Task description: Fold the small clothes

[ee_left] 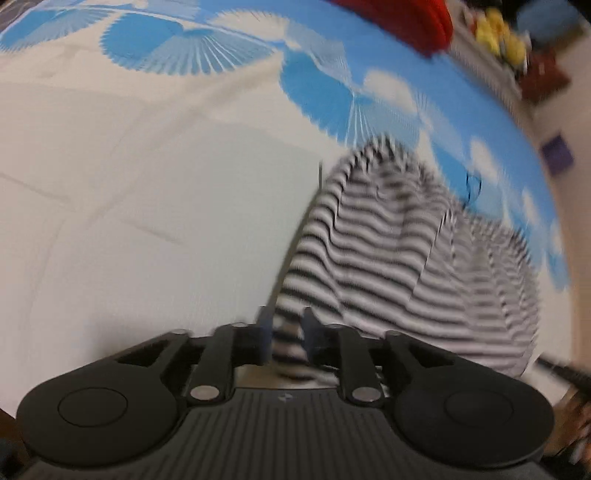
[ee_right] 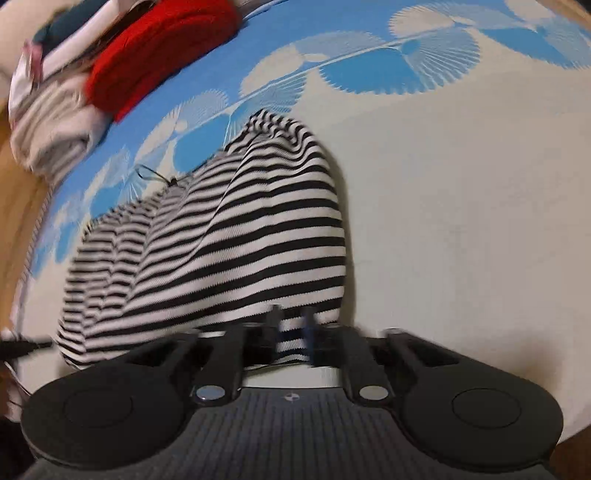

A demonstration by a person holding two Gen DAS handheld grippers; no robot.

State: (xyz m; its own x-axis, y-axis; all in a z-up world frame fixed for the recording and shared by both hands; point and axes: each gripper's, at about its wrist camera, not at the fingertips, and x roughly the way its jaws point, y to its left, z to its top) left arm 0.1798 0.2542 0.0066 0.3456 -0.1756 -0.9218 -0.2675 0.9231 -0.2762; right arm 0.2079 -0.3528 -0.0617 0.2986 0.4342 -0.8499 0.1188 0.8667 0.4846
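Observation:
A black-and-white striped garment [ee_left: 399, 251] lies on a white and blue patterned sheet [ee_left: 129, 184]. My left gripper [ee_left: 286, 334] is shut on the garment's near edge, with striped cloth pinched between its fingers. In the right wrist view the same garment [ee_right: 240, 236] spreads ahead and to the left, bulging upward. My right gripper [ee_right: 291, 332] is shut on its near edge, cloth between the fingers. Both views are blurred by motion.
A red knitted item [ee_right: 159, 55] and a stack of folded clothes [ee_right: 55, 122] lie at the sheet's [ee_right: 461, 203] far left. The red item [ee_left: 406, 18] and cluttered shelves [ee_left: 517, 44] show at the left wrist view's top right. A thin dark cord [ee_right: 155, 175] lies behind the garment.

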